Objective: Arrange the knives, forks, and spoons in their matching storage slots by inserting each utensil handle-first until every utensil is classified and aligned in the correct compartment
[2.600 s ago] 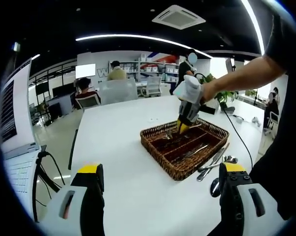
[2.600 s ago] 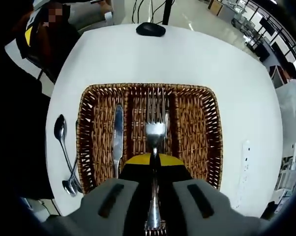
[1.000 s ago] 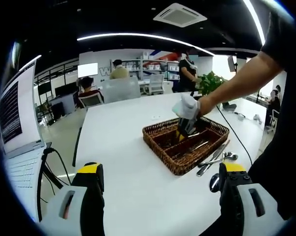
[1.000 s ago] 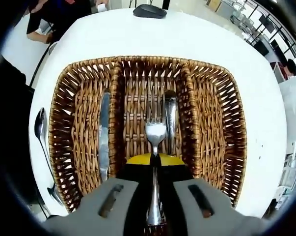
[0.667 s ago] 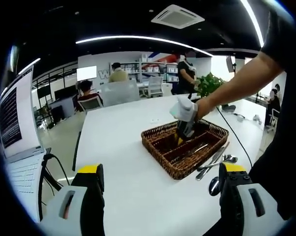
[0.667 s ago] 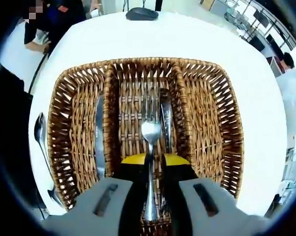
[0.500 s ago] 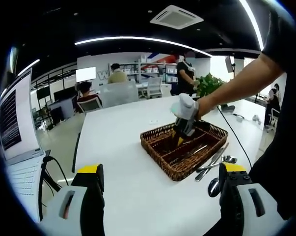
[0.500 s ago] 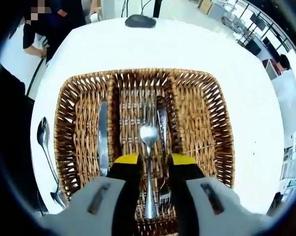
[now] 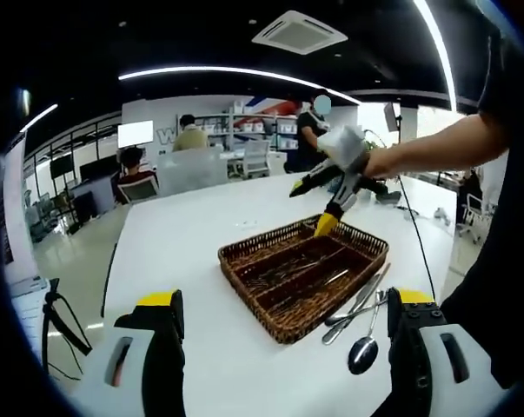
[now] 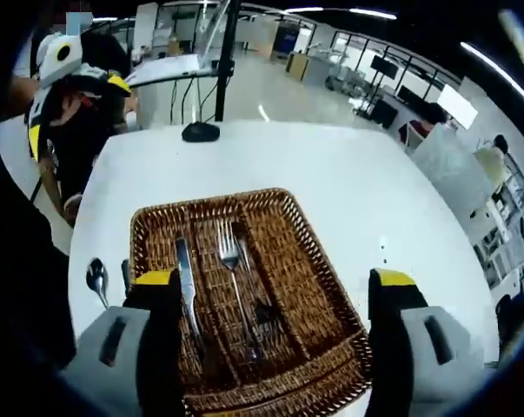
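A brown woven wicker basket [image 10: 331, 287] with three long slots sits on my glossy white surface [image 10: 348, 191]. In the right gripper view, my right gripper [image 10: 275, 300] hangs above the basket, jaws spread wide and holding nothing; its tips are yellow on grey bodies. Inside the basket, a slim steel knife [image 10: 186, 287] lies in the left slot. Beside it, in the middle slot, a shiny steel fork [image 10: 234, 278] lies with its tines toward the basket's far wall, next to a second steel utensil [image 10: 251, 269] whose type I cannot tell. Left of the basket, a spoon [image 10: 96, 278] with a rounded bowl rests on the surface, just beside the rim. Beyond the basket's far wall lies a black computer mouse [image 10: 201, 131].

In the left gripper view, my left gripper [image 9: 283, 339] is also spread wide and empty, well short of the basket [image 9: 244, 278]. Spoons [image 9: 359, 323] lie loose on the surface just beside the basket's near-right edge. A white sign on the back wall shows a large "W"; the remainder is hidden.
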The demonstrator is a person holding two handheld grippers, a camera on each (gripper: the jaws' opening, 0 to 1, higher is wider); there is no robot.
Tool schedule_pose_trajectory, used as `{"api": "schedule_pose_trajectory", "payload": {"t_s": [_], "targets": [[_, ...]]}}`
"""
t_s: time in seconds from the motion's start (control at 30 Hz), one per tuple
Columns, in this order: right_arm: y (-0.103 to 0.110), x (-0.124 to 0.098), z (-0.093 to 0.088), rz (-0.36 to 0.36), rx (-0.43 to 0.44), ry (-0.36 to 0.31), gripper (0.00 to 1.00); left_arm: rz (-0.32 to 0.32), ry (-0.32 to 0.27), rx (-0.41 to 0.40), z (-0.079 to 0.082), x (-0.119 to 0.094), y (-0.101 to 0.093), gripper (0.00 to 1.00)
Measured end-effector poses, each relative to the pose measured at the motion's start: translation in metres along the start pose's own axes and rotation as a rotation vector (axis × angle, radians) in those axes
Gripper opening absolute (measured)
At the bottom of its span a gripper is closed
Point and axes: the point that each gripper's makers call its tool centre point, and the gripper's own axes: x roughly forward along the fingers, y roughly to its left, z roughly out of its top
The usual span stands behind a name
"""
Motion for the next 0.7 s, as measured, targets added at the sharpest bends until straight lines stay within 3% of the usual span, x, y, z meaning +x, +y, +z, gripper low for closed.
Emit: {"api": "schedule_pose_trajectory", "payload": {"t_s": [0.03,0.1,0.23,0.27,0.3,0.5,0.7], "targets": [[-0.002,-0.013,0.000,-0.021,0.038,-0.034,0.99,-0.021,0.017,0.029,0.001,0.003,-0.007,0.99],[-0.001,-0.035,-0.009,-0.045,0.107,-0.041,1.00,-0.033,0.018,0.047,0.007,0.006,-0.015,0.99],[0.003,-0.068,-0.025,-0.083,0.134,-0.069,1.00,-0.044,0.008,0.047,0.016,0.010,-0.025,0.99],[0.004,-0.080,-0.034,-0.102,0.148,-0.072,1.00,-0.049,-0.014,0.004,0.021,0.013,-0.030,0.99],[0.004,-0.093,-0.041,-0.123,0.174,-0.085,1.00,-0.042,-0.023,-0.012,0.023,0.015,-0.031,0.99],[0.011,-0.145,-0.078,-0.170,0.301,-0.140,1.00,0.006,0.020,0.070,0.020,0.018,-0.047,0.99],[0.013,-0.180,-0.103,-0.236,0.305,-0.166,1.00,0.058,0.016,0.053,0.019,0.021,-0.049,0.99]]}}
